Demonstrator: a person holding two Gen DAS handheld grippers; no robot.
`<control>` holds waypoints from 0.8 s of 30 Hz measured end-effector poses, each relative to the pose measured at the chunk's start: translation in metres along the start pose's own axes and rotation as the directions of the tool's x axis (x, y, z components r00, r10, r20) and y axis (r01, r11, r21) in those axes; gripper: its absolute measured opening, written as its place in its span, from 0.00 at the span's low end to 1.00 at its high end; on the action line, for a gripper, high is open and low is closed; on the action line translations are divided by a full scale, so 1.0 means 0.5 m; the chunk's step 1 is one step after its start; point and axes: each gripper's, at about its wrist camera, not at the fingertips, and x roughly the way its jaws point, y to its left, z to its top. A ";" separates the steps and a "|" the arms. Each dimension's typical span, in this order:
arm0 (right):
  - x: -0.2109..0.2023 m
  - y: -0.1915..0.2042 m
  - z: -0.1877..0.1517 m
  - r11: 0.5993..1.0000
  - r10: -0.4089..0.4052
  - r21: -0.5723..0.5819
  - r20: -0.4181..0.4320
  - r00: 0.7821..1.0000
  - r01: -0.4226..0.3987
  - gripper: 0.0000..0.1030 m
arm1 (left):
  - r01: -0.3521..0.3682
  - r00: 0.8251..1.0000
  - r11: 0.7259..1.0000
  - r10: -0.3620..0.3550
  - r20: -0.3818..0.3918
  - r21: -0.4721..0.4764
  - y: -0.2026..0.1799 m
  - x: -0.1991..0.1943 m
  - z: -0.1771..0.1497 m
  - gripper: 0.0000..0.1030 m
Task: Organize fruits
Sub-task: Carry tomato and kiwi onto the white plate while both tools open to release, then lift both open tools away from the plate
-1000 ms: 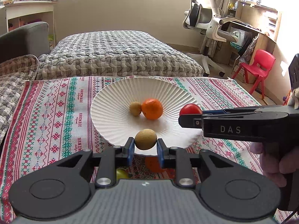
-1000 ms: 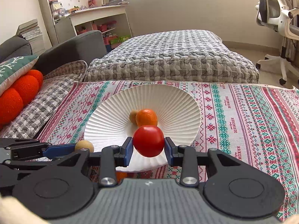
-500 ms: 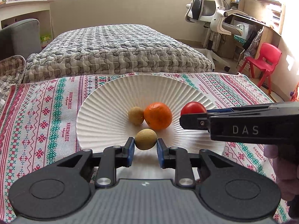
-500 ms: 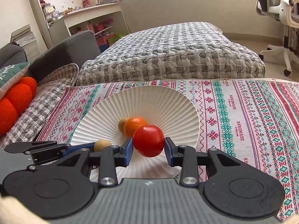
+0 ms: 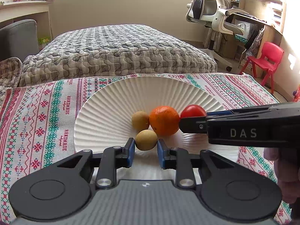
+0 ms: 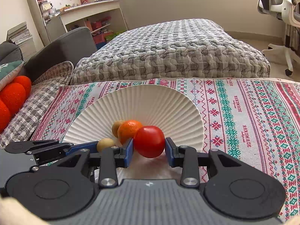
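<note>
A white ribbed plate (image 5: 112,112) (image 6: 168,105) lies on the patterned tablecloth. On it sit an orange (image 5: 164,120) (image 6: 129,129) and a small tan fruit (image 5: 140,120) (image 6: 116,127). My left gripper (image 5: 145,149) is shut on a second tan fruit (image 5: 146,140) (image 6: 105,144) over the plate's near part. My right gripper (image 6: 149,150) is shut on a red tomato (image 6: 149,141) (image 5: 193,111), held just right of the orange. The right gripper enters the left wrist view from the right (image 5: 189,125).
The tablecloth (image 5: 46,116) (image 6: 243,116) covers the table on both sides of the plate. A quilted bed (image 5: 116,50) stands behind the table. A grey sofa with orange cushions (image 6: 13,97) is at the left. An office chair (image 5: 211,13) and red child's chair (image 5: 266,60) are far right.
Both grippers have moved forward and down over the plate with their fruits. The tan fruit and the tomato now sit close beside the orange.
</note>
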 end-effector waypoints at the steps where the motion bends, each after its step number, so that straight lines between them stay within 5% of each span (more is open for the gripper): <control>1: 0.001 -0.001 0.001 1.000 0.002 0.005 0.000 1.000 -0.002 0.32 | 0.000 1.000 1.000 0.000 0.002 -0.002 0.000 0.000 0.001 0.14; 5: -0.001 -0.003 0.002 1.000 0.005 0.015 -0.001 1.000 -0.005 0.35 | -0.006 1.000 1.000 0.006 0.008 -0.006 -0.001 -0.003 0.005 0.22; 10: -0.023 0.003 0.005 1.000 0.005 0.011 0.004 1.000 -0.005 0.48 | -0.012 1.000 1.000 0.012 0.017 -0.010 -0.003 -0.027 0.005 0.48; 24: -0.116 0.012 -0.010 0.999 -0.032 0.009 0.031 0.999 0.032 0.80 | -0.079 0.997 0.997 0.079 0.008 -0.026 0.022 -0.142 -0.023 0.82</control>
